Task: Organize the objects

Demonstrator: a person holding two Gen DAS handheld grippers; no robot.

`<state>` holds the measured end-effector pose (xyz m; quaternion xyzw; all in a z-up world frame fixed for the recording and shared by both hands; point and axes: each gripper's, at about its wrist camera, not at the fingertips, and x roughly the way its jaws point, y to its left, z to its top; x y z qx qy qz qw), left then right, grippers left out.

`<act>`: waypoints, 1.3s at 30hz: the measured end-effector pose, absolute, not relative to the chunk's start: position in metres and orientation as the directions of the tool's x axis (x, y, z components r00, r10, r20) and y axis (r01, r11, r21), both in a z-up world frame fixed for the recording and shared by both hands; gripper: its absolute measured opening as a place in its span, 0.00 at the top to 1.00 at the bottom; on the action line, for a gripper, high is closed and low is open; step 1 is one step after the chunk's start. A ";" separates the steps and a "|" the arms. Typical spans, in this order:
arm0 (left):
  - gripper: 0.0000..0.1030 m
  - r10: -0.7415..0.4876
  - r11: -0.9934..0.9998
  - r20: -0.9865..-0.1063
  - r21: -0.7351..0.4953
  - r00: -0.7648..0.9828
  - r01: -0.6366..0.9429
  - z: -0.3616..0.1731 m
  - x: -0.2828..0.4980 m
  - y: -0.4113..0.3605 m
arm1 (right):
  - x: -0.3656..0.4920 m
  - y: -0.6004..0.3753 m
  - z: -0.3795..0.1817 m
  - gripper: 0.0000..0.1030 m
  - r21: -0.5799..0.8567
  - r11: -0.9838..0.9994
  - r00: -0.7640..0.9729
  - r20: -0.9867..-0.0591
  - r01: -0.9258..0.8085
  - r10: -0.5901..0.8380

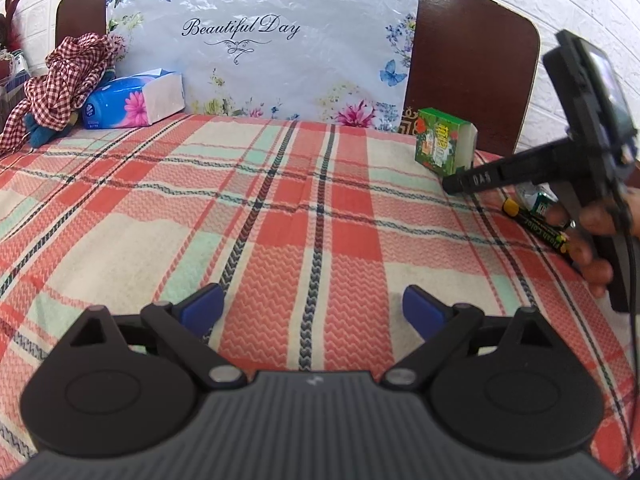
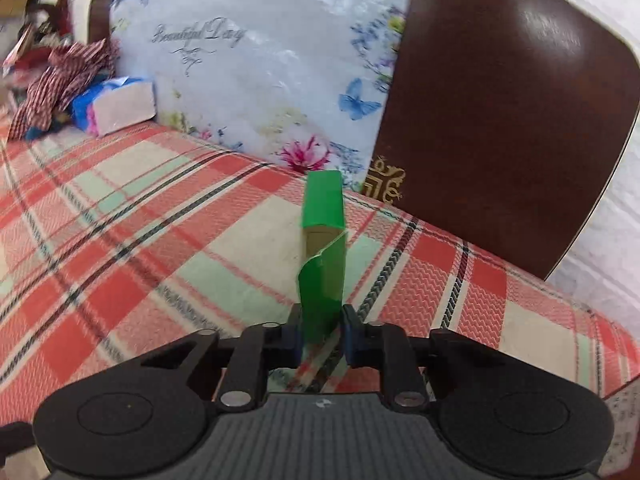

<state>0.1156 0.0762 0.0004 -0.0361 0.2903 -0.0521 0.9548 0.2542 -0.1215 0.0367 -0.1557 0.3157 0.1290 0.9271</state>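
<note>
Here, left wrist view: the left gripper (image 1: 312, 306) is hovering released over the plaid bedspread (image 1: 280, 208); the right gripper (image 1: 460, 184) is reaching to the green box (image 1: 444, 140) near the headboard (image 1: 472, 64).
Beside it: a black-and-yellow tube (image 1: 538, 230), perhaps a marker.
Right wrist view: the right gripper (image 2: 322, 334) is clenching the upright green box (image 2: 323, 256), its torn flap curling.

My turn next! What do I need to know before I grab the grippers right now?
Left gripper: open, holding nothing, above the plaid cloth.
Right gripper: shut on the green box, which is near the headboard.
A black-and-yellow tube lies beside the right hand.
The tissue pack and checked cloth sit far left.
Left to do: set down the box, tidy the rest.
</note>
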 end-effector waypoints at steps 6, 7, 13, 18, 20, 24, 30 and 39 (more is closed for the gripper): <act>0.05 -0.120 0.992 -0.556 -0.094 0.823 0.081 0.000 0.117 0.076 | 0.185 -0.122 0.033 0.82 -0.173 0.914 0.760 -0.622 -0.368 0.188; 0.05 -0.119 0.993 -0.558 -0.091 0.822 0.082 0.000 0.118 0.076 | 0.170 -0.127 0.034 0.82 -0.151 0.917 0.754 -0.625 -0.370 0.202; 0.04 -0.106 0.994 -0.568 -0.063 0.816 0.086 0.000 0.119 0.072 | 0.061 -0.201 0.040 0.78 0.254 0.917 0.652 -0.646 -0.307 0.397; 0.04 -0.087 0.996 -0.575 -0.027 0.813 0.087 -0.001 0.120 0.068 | -0.036 -0.247 0.042 0.30 0.227 0.968 0.750 -0.620 -0.110 0.231; 0.03 -0.077 0.996 -0.580 -0.010 0.811 0.087 0.000 0.119 0.065 | -0.061 -0.252 0.042 0.30 0.164 0.983 0.767 -0.620 -0.080 0.166; 0.03 -0.044 0.996 -0.599 0.036 0.800 0.082 0.003 0.111 0.059 | -0.082 -0.251 0.042 0.30 0.081 0.992 0.788 -0.602 -0.098 0.127; 0.04 -0.056 0.997 -0.628 0.004 0.776 0.076 0.008 0.069 0.053 | -0.071 -0.243 0.049 0.27 0.071 0.983 0.810 -0.557 -0.171 0.181; 0.27 -0.412 0.900 -0.663 -0.403 0.625 0.166 0.039 0.064 0.020 | -0.021 -0.221 0.038 0.25 0.019 0.973 0.783 -0.591 -0.230 0.196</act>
